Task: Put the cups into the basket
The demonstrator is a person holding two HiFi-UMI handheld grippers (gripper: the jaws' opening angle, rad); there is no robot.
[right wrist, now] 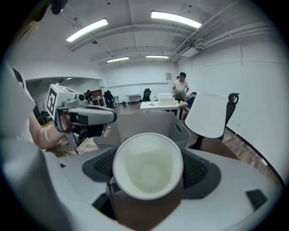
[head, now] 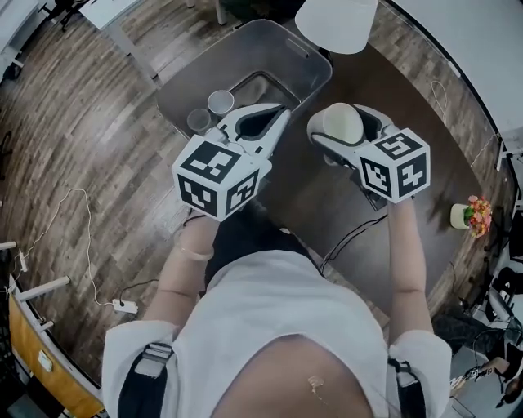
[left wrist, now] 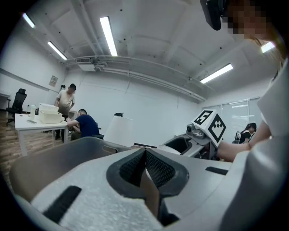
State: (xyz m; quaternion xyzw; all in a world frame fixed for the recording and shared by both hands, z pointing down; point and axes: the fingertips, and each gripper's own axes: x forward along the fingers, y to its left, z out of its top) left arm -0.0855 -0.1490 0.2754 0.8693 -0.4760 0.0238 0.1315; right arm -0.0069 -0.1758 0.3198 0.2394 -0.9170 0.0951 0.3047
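A grey plastic basket (head: 304, 61) stands at the far side of the dark table, and two paper cups (head: 220, 101) (head: 198, 120) stand upright in its left part. My right gripper (head: 341, 116) is shut on a white paper cup (head: 340, 122), which lies on its side just right of the basket. In the right gripper view that cup (right wrist: 147, 164) shows its open mouth, with the basket (right wrist: 151, 121) straight beyond it. My left gripper (head: 280, 114) is shut and empty, its tips over the basket's near edge. Its pads (left wrist: 156, 169) meet with nothing between them.
A white rounded chair back (head: 337, 23) stands behind the basket. A small flower pot (head: 469, 215) sits at the table's right edge (head: 441, 139), and a black cable (head: 347, 238) runs across the near part. Wooden floor with wires lies to the left. People sit at a far desk (left wrist: 83, 124).
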